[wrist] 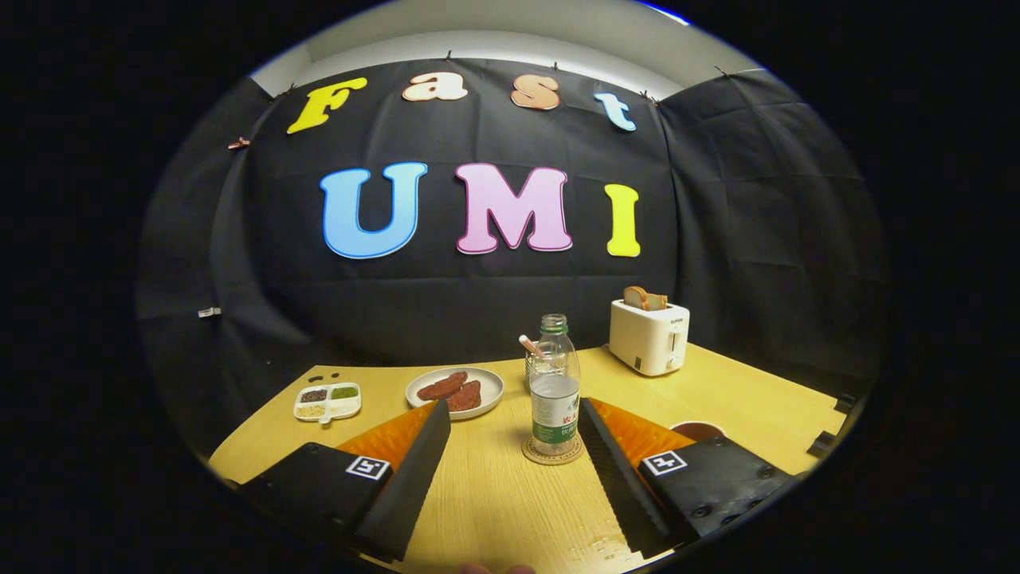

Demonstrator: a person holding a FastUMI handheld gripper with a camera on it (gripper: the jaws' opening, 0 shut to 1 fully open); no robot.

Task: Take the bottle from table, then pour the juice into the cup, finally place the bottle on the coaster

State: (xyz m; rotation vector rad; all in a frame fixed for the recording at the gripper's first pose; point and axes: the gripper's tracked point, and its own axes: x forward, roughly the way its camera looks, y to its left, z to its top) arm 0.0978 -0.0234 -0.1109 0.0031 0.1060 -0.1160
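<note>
A clear plastic bottle (555, 391) with a green neck ring and a white and green label stands upright on a round woven coaster (551, 452) on the wooden table (494, 494). It holds clear liquid in its lower half. My gripper (514, 410) is open, and the bottle stands just ahead of the fingertips, close to the right finger (610, 462) without touching it. Neither finger presses on it. A brown cup (697, 430) peeks out behind the right finger, mostly hidden by it.
Behind the bottle stands a glass (535, 365) with a straw. A white plate (454, 391) of reddish-brown pieces lies to the left, with a small divided dish (327, 401) of seasonings further left. A white toaster (649, 335) with bread stands at the back right.
</note>
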